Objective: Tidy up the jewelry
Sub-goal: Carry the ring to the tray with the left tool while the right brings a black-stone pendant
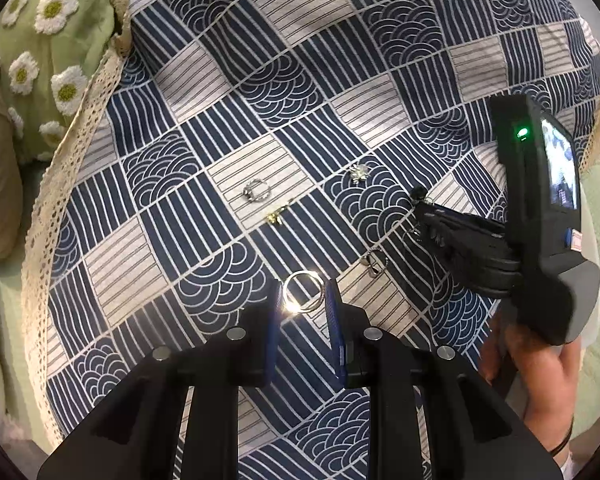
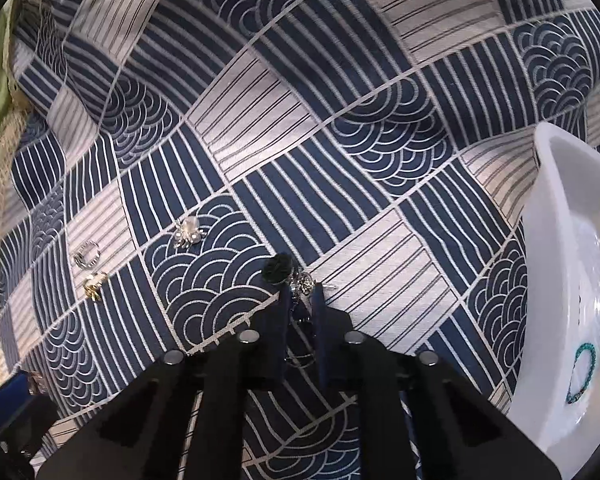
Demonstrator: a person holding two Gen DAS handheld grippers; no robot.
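Left wrist view: left gripper [image 1: 303,300] with blue pads parted around a plain silver ring [image 1: 303,291] on the navy-and-white patterned cloth [image 1: 260,80], pads not visibly pressing it. Farther off, a stone-set ring [image 1: 257,191], a gold charm [image 1: 277,216], a pearl brooch [image 1: 358,172], a small hoop earring [image 1: 374,262]. Right wrist view: right gripper [image 2: 302,300] narrowed on a black-flower dangle earring [image 2: 278,268]; firm grip hard to confirm. White tray [image 2: 548,248] at right, teal bead bracelet [image 2: 582,372] inside. No legible writing anywhere.
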